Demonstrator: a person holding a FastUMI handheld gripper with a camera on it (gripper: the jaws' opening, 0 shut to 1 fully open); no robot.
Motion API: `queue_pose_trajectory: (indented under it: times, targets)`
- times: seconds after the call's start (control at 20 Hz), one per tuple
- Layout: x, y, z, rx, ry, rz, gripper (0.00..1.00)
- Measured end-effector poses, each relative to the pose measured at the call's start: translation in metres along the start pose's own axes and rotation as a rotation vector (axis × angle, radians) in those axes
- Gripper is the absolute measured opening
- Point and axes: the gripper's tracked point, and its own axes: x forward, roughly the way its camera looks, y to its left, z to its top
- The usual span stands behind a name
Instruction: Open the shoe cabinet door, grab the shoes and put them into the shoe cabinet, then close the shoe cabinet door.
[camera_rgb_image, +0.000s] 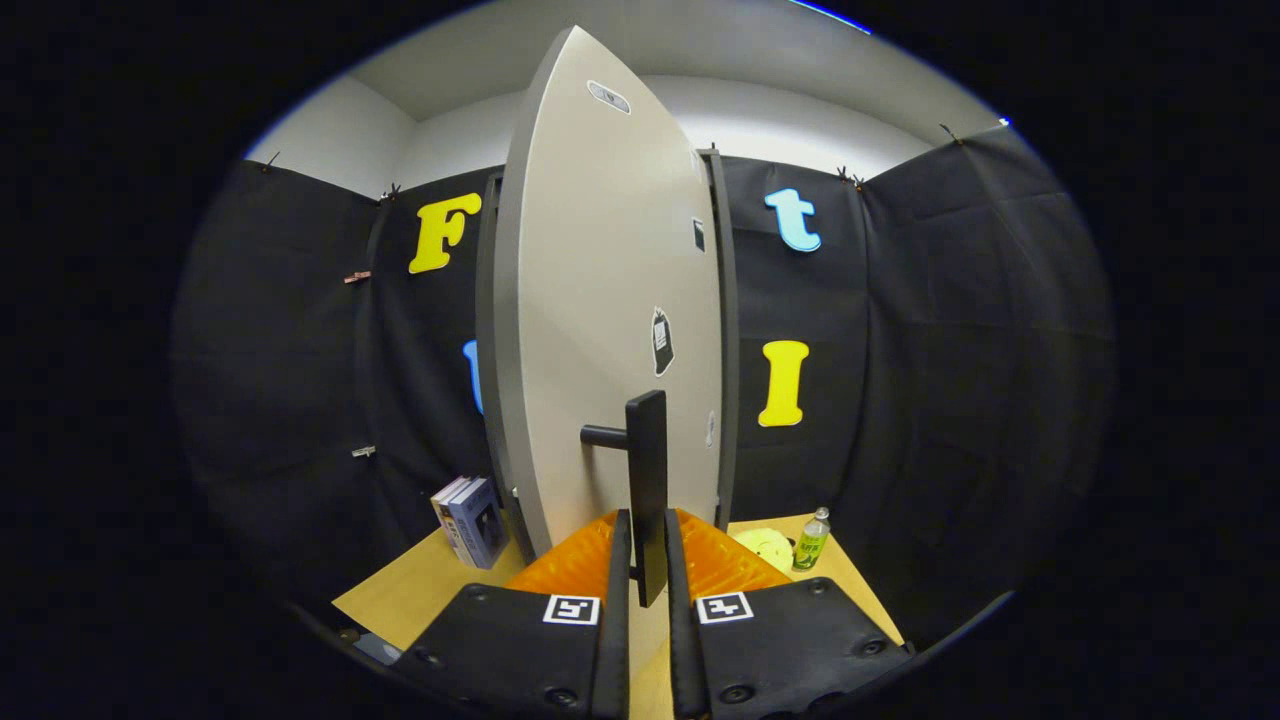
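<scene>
Gripper: both fingers drawn in close, pinching the lower end of the door handle from either side; the handle is a dark upright bar, held off the door face by a short round post at its upper part.

Shoe cabinet door: pale grey panel, standing upright directly ahead of the fingers and seen at an angle, its near edge turned toward the camera; several small stickers on its face, content not legible. Dark frame of the shoe cabinet visible along the right edge of the door and as a strip on its left; the interior is hidden by the door.

Table: light wood-coloured top, extending to either side of the fingers. On it, left of the door, a few books standing upright and leaning slightly; right of the door, a flat yellow round object, and just beside it a small green bottle standing upright.
</scene>
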Motion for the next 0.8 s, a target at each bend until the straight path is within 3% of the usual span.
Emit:
queue_pose_trajectory:
  times: [0.15,0.35,0.8]
  targets:
    - [-0.022,-0.02,0.005,0.004,0.003,-0.051,0.21]
    - [-0.054,-0.04,0.027,-0.006,-0.092,-0.111,0.2]
    - [-0.056,-0.021,-0.032,-0.014,0.006,-0.056,0.2]
